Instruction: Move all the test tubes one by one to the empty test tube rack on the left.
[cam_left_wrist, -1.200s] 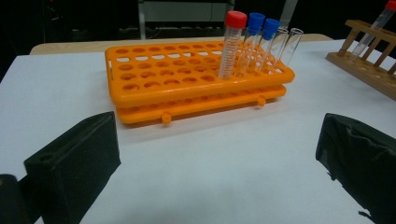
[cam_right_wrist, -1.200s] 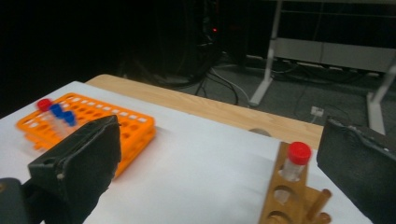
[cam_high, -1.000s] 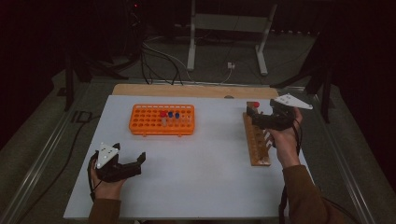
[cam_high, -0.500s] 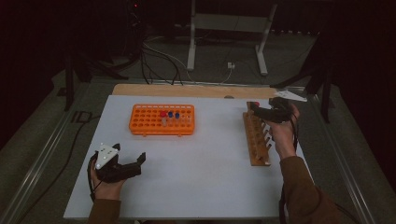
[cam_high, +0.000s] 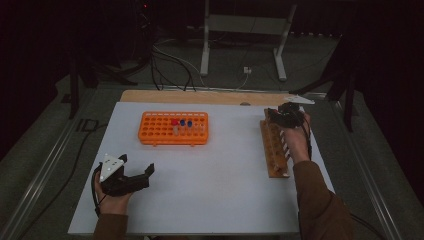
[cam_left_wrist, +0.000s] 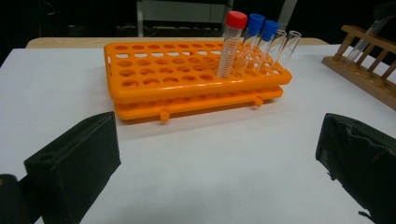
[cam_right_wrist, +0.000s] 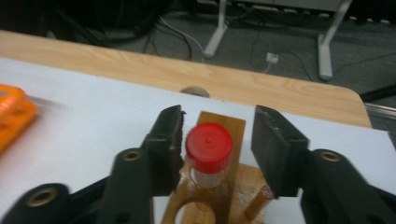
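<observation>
Right gripper at the far end of the wooden rack, its jaws just closing around a red-capped tube standing there; one pad touches, the other stands clear. Left gripper rests spread near the orange rack.

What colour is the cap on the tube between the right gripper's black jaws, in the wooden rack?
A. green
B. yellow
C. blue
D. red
D: in the right gripper view, the clear tube with the round red cap stands in the brown wooden rack, between the right gripper's jaws.
</observation>
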